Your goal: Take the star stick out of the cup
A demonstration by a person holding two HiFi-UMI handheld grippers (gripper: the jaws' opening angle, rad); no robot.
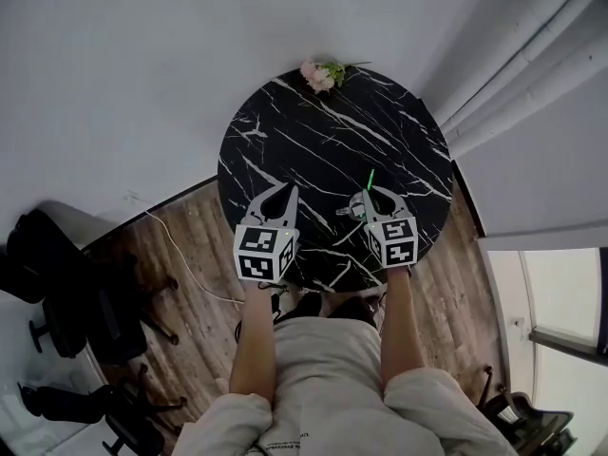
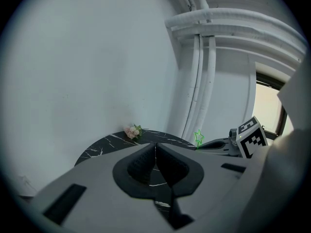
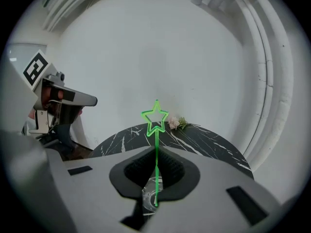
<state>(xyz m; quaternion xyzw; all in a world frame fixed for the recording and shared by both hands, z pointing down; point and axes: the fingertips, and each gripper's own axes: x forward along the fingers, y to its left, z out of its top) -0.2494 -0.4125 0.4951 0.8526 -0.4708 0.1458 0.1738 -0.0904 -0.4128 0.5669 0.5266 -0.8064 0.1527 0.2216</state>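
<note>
Over the table (image 1: 313,131), the right gripper (image 3: 156,152) pinches the star stick (image 3: 155,118), whose foot seems inside the cup (image 3: 148,196); a straight upward lift should clear the rim. The left gripper (image 2: 155,147) sits closed, empty.

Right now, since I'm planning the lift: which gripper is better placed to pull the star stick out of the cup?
Right. The right gripper is clamped on the star stick, just above the cup. The left gripper is shut on nothing, off to the side.

Soft, even light, brightest at the window (image 2: 270,106), with fisheye bending and dark corners in both gripper views.
</note>
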